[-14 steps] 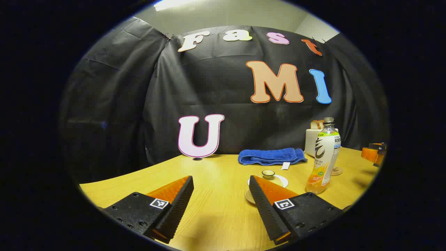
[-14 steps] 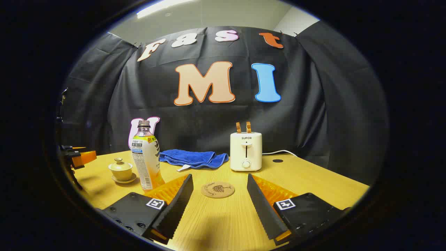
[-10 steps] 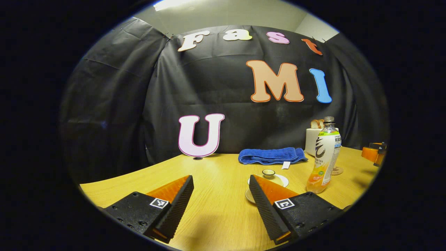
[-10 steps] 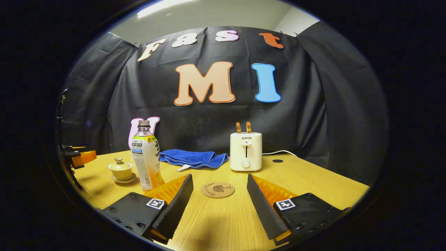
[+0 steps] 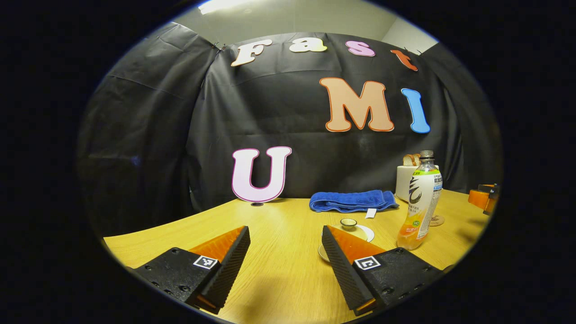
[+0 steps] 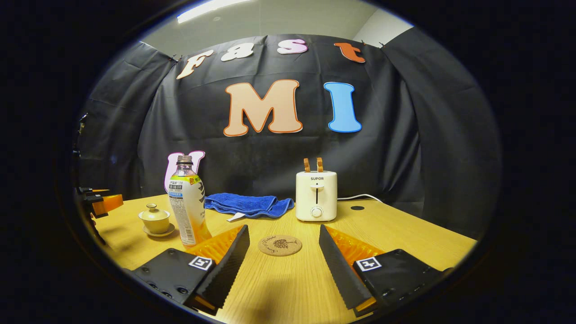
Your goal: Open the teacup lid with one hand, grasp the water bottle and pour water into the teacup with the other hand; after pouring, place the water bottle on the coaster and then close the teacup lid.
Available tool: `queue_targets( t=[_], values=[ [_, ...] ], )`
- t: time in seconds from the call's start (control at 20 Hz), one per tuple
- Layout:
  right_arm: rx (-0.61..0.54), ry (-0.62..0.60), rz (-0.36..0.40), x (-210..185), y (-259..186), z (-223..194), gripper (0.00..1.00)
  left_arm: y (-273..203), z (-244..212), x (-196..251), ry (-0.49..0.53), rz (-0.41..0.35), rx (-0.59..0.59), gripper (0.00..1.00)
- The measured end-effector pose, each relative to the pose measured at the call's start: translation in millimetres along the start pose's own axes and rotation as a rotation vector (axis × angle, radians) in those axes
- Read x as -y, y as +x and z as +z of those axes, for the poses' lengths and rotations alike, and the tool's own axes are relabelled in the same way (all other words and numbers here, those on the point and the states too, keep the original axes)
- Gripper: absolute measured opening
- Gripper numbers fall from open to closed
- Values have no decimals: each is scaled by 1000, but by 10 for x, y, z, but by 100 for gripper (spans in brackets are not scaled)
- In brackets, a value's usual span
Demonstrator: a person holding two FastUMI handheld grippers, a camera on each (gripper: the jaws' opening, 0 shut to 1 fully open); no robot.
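A pale lidded teacup (image 6: 154, 220) stands on its saucer at the table's left in the right gripper view; in the left gripper view the teacup lid (image 5: 348, 223) peeks from behind my left gripper's right finger. The water bottle (image 6: 187, 206) (image 5: 421, 202) stands upright, uncapped, beside the cup. A round cork coaster (image 6: 280, 245) lies just ahead of my right gripper (image 6: 284, 245), which is open over the bare table. My left gripper (image 5: 285, 248) is open too, with the cup a little ahead and to its right. Each gripper also shows at the far edge of the other's view, the right gripper (image 5: 482, 199) and the left gripper (image 6: 100, 203).
A folded blue towel (image 6: 248, 204) (image 5: 352, 201) lies at the back of the wooden table (image 6: 405, 234). A white toaster (image 6: 316, 195) holding two bread slices stands behind the coaster, its cord trailing right. The black cloth wall closes off the back.
Both views have drifted only slightly; the bottle sits a touch farther right in the left gripper view. Nothing was taken hold of or let go.
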State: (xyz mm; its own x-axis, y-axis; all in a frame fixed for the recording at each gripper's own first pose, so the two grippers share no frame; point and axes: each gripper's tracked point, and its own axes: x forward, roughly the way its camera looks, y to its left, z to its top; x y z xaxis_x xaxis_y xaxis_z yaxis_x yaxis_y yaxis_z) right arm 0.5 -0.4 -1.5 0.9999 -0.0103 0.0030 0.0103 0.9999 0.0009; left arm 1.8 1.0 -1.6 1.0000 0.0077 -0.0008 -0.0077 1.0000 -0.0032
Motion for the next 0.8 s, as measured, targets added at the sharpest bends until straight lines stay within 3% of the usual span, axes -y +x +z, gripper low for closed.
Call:
queue_targets(
  t=[0.1,0.2,0.45,0.8],
  values=[
    [0,0,0,1,1,-1,99,-1,0,1,0,-1,-1,94],
    [1,0,0,0,3,-4,94,-3,1,44,-3,-18,0,94],
    [1,0,0,-3,1,-10,94,27,7,390,-8,-179,6,94],
    [2,0,0,-5,5,-10,94,179,6,779,-12,-333,9,93]
  ],
)
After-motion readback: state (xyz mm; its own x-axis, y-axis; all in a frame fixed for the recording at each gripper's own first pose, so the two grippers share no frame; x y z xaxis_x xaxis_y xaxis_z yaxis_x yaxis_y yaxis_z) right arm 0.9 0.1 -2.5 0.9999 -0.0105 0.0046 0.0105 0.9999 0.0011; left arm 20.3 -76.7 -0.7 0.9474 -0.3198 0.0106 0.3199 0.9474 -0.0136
